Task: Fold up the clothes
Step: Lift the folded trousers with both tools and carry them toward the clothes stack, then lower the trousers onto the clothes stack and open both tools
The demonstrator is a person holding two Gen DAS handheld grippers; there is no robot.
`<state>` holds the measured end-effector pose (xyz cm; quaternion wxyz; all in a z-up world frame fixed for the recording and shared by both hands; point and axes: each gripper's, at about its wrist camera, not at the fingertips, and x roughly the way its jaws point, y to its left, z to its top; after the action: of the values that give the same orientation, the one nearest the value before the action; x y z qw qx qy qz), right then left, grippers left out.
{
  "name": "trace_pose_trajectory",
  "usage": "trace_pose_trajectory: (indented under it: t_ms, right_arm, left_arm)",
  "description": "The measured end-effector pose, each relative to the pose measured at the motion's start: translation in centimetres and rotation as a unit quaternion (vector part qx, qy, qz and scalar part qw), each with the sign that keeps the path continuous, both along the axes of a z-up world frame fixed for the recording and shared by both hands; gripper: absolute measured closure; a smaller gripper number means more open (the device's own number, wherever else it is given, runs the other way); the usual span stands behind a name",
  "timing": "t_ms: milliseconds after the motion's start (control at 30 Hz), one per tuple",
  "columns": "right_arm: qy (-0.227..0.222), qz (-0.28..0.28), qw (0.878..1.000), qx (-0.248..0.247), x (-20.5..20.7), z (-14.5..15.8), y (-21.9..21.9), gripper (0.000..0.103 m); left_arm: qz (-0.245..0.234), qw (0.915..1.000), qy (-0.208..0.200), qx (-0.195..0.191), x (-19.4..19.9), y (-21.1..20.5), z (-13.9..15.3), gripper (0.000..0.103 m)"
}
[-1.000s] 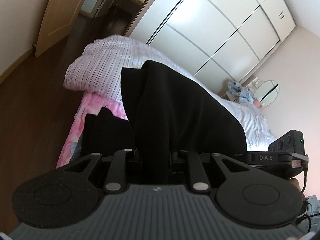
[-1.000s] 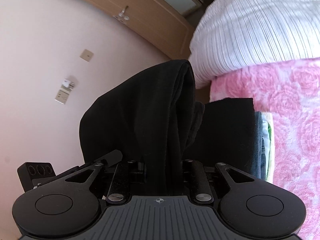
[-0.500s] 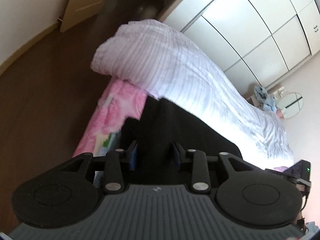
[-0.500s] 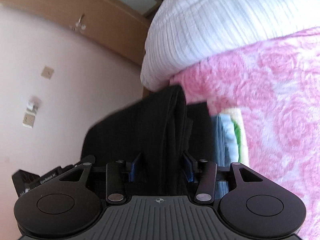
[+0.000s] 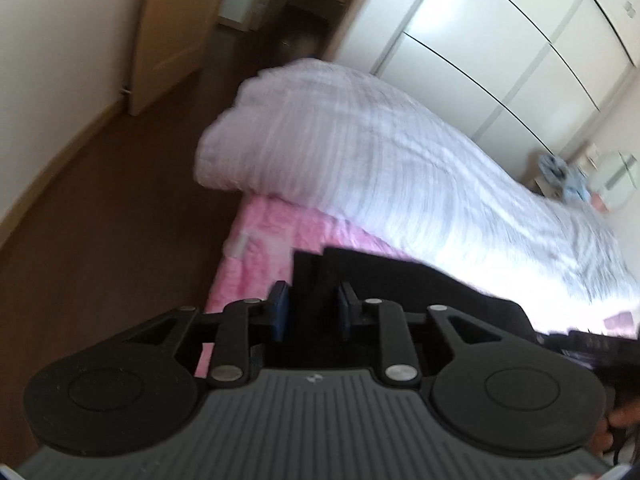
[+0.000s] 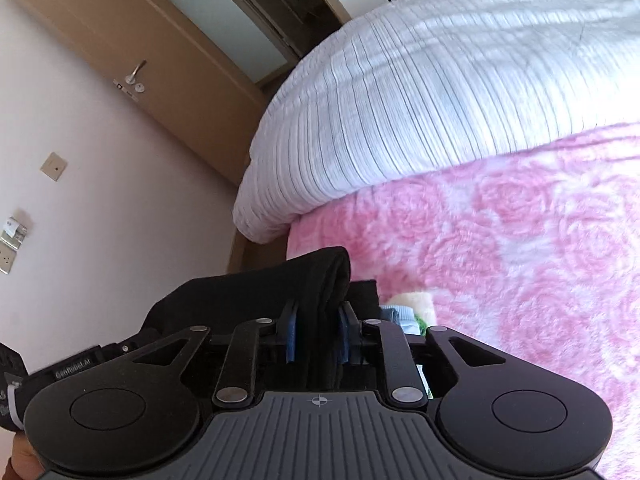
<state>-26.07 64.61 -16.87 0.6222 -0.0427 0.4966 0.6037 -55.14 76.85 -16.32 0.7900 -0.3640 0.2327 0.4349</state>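
A black garment (image 5: 420, 292) lies low over the pink rose blanket (image 5: 264, 236) on the bed. My left gripper (image 5: 312, 308) is shut on one bunched edge of it between blue pads. My right gripper (image 6: 318, 332) is shut on another thick fold of the black garment (image 6: 320, 276), which stretches left toward the other gripper. A folded pale blue and green item (image 6: 404, 312) peeks out just right of the right gripper's fingers.
A white ribbed duvet (image 5: 380, 168) is piled on the bed behind the blanket (image 6: 500, 260). Brown wood floor (image 5: 100, 220) lies left of the bed. A wooden door (image 6: 132, 48) and white wardrobe doors (image 5: 500, 40) stand beyond.
Both grippers have come down with the black garment, from held high and draping to low over the bed. The garment now fills far less of each view.
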Motion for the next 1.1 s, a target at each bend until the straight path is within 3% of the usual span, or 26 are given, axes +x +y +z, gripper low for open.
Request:
trace_pose_trajectory:
  t_ms: [100,233,333,533,633,767,900,967,1100]
  right_arm:
    - [-0.044,-0.003,0.999,0.021,-0.7,1.5,-0.4,0.084]
    - [-0.148,0.003,0.987,0.069,-3.3,3.4,-0.5,0.084]
    - [-0.192,0.033,0.979,0.061,-5.8,2.5,0.5,0.084]
    - [-0.275,0.063,0.959,0.026,-8.6,-3.0,2.2,0.084]
    - [-0.304,0.072,0.949,0.03,-9.4,-5.3,2.2,0.084]
    - [-0.272,0.061,0.96,0.009,-7.9,-5.4,2.4,0.084]
    - [-0.205,0.04,0.978,0.021,-5.1,-2.3,-0.3,0.084]
    - [-0.19,0.039,0.98,0.042,-4.7,-0.5,-2.8,0.084]
    - [-0.206,0.066,0.975,0.055,-6.5,1.2,-7.6,0.084]
  left_arm:
    - [0.012,0.9969,0.035,0.069,0.9,-1.1,3.1,0.084]
    - [-0.029,0.9942,0.031,0.099,3.3,-1.8,4.8,0.084]
    - [-0.05,0.9923,0.056,0.099,5.9,-1.7,2.9,0.084]
    - [-0.034,0.9918,0.068,0.103,6.6,-2.5,-3.6,0.083]
    - [-0.036,0.992,0.066,0.101,6.5,-2.3,-4.3,0.083]
    - [-0.035,0.9925,0.072,0.092,6.1,-2.2,-2.9,0.083]
    - [-0.016,0.9954,0.065,0.068,4.5,-4.4,0.2,0.085]
    - [-0.003,0.9971,0.058,0.05,3.4,-6.4,1.4,0.085]
    - [0.006,0.9977,0.065,0.018,2.1,-10.8,2.3,0.085]
